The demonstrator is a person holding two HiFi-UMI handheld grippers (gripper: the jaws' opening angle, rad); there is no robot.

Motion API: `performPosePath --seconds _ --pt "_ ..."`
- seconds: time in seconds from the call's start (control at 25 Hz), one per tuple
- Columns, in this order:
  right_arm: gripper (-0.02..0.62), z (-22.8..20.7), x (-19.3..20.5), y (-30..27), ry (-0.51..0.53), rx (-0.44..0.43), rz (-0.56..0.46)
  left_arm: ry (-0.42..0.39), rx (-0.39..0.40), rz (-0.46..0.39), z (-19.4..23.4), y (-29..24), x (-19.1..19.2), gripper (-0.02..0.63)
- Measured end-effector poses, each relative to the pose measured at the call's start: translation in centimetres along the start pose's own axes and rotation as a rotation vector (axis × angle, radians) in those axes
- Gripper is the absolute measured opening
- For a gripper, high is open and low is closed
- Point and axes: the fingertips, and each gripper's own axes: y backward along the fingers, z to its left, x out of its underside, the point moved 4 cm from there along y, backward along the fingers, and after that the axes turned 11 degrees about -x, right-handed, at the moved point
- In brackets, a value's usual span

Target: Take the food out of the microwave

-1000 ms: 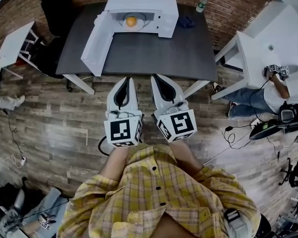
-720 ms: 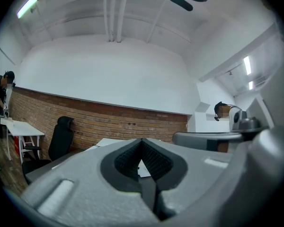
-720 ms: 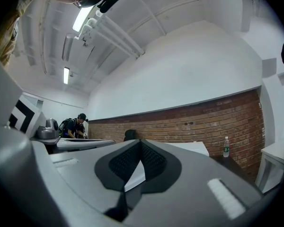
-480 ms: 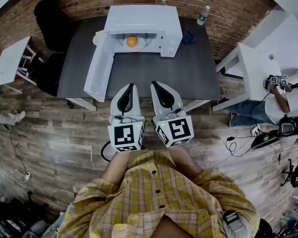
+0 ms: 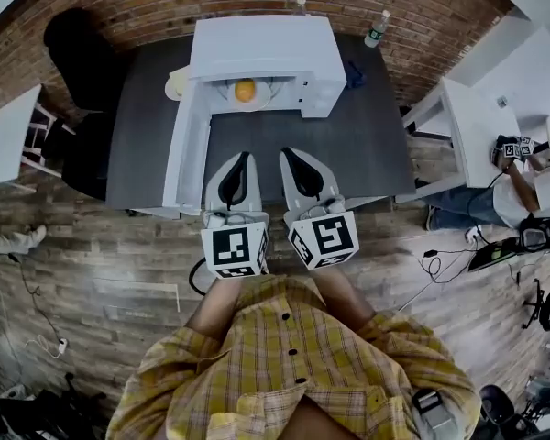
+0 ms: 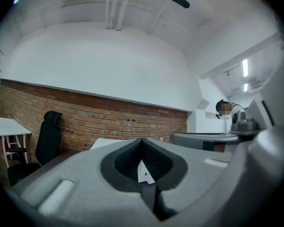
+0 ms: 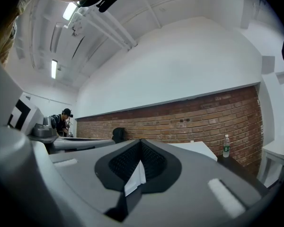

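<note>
The left tongs (image 5: 241,157) and right tongs (image 5: 288,154), side by side, are both closed and empty. Ahead, one surface (image 5: 371,140) carries one open microwave (image 5: 266,49). One orange (image 5: 245,90) lies inside, straight beyond the left tongs.

No words, numbers or brand names can be read anywhere. The left gripper (image 5: 242,159) and right gripper (image 5: 288,156) carry only black-and-white square patterns (coded markers, not lettering).

Your dark table (image 5: 348,145) bears a white microwave (image 5: 266,49) at its far edge, a water bottle (image 5: 376,27) at its far right corner.
</note>
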Motion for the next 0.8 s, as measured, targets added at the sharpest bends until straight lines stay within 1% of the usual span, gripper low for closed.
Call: performPosePath --seconds 0.32,0.48,0.6,0.68,0.8 --pt "0.003 -1.2 0.1 -4.6 -0.004 0.033 0.012 0.005 0.037 0.028 2.6 -4.1 0.2 0.0" --pt "0.003 -2.0 0.1 -5.2 -0.001 0.054 0.021 0.016 0.052 0.039 2.7 -5.4 0.4 0.0" --pt "0.003 -2.6 0.5 -5.3 -0.022 0.058 0.029 0.024 0.065 0.048 2.3 -6.0 0.8 0.0" --pt "0.003 -3.0 0.3 -5.4 -0.046 0.05 0.023 0.043 0.073 0.055 2.1 -6.4 0.9 0.0" --pt "0.003 -3.4 0.3 -5.4 -0.041 0.042 0.024 0.092 0.069 0.081 2.0 -7.0 1.5 0.0"
